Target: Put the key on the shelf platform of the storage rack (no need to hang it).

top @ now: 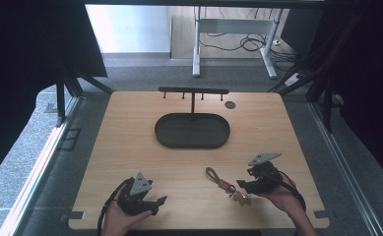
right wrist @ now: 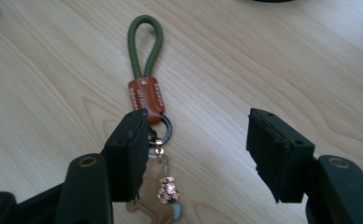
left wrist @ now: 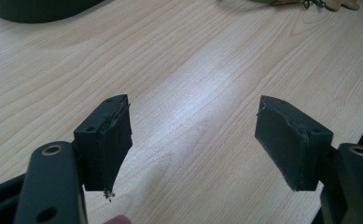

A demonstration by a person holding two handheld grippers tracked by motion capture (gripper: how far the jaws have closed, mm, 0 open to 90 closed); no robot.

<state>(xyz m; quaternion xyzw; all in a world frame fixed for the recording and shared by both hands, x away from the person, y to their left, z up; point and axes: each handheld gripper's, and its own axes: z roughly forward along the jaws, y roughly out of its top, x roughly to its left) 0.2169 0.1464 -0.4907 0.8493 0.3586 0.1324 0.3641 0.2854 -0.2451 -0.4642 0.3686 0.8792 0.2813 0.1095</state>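
Observation:
A keychain (top: 224,185) lies flat on the wooden table (top: 130,147) near the front right. It has a green cord loop (right wrist: 144,44), a brown leather tab (right wrist: 146,95), a dark ring (right wrist: 164,128) and a tan charm (right wrist: 158,193). My right gripper (right wrist: 195,135) hovers low over it, open; its left jaw covers part of the ring and charm, and the gap between the pads holds bare wood. In the high view the right gripper (top: 240,186) points left at the charm. My left gripper (left wrist: 193,126) stands open with nothing in it, and in the high view the left gripper (top: 160,202) sits at the front left.
A black oval tray (top: 192,131) sits mid-table, with a black T-shaped hook rack (top: 193,91) behind it and a small dark disc (top: 230,104) to the right. The table's front edge runs just below both hands. A desk frame and cables stand on the floor beyond.

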